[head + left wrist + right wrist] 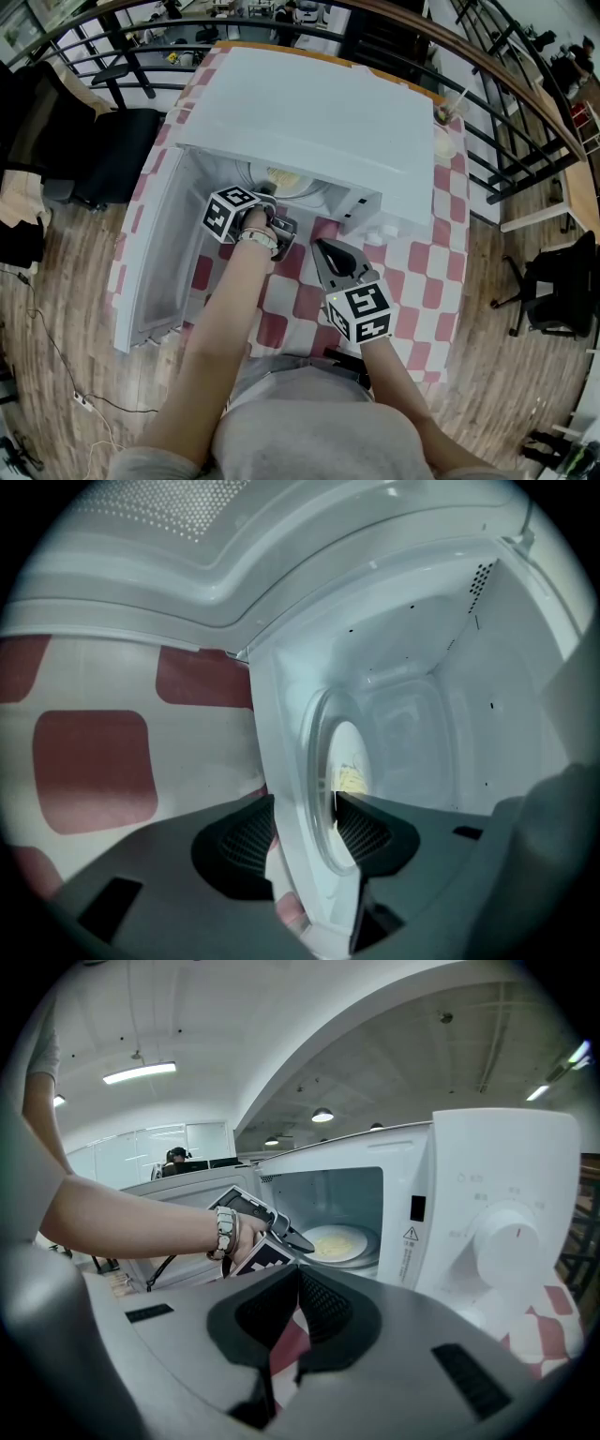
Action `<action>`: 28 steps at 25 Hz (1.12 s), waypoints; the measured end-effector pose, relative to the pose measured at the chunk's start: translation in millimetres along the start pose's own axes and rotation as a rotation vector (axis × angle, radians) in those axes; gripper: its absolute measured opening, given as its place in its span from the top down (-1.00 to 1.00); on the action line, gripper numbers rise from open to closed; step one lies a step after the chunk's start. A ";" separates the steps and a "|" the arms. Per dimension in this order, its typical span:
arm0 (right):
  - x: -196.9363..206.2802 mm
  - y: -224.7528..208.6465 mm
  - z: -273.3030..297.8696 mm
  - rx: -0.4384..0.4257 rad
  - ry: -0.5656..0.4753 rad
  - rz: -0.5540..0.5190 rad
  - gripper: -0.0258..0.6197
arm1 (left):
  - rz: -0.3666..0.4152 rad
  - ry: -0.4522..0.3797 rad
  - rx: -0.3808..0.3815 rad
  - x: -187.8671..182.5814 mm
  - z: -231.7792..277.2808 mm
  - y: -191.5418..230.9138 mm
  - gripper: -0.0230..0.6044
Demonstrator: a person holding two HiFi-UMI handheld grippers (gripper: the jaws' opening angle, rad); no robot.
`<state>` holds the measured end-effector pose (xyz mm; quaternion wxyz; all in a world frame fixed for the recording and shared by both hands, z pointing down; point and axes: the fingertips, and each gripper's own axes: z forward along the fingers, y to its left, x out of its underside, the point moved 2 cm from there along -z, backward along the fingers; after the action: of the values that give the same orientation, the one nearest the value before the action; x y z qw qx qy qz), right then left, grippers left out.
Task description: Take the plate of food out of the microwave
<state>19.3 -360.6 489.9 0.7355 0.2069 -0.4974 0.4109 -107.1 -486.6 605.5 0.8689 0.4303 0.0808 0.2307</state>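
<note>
Plate rim lies between left tool jaws, microwave mouth open.

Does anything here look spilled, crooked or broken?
Nothing stands out. The plate of food lies flat inside the open microwave, and no spill shows on the checked tablecloth.

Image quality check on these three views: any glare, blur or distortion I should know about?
Head view: strong fisheye, the railing bows, and the microwave top is nearly blown out white. Left gripper view: black vignette corners, the plate rim close to the lens and soft. Right gripper view: the ceiling light glares, the right gripper looms dark in front, the plate stays fairly sharp.
</note>
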 end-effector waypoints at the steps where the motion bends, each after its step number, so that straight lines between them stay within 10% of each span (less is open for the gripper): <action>1: 0.3 -0.2 -0.4 0.001 -0.001 0.004 0.84 | 0.001 0.001 0.001 0.3 -0.9 -0.2 0.28; 28: -1.6 4.2 -14.2 0.018 -0.023 -0.005 0.84 | -0.030 0.003 0.069 5.1 -20.1 -6.4 0.80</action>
<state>23.6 -348.7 482.1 0.7289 0.2194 -0.5015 0.4113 -107.2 -473.2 588.4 0.8569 0.4582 0.0965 0.2154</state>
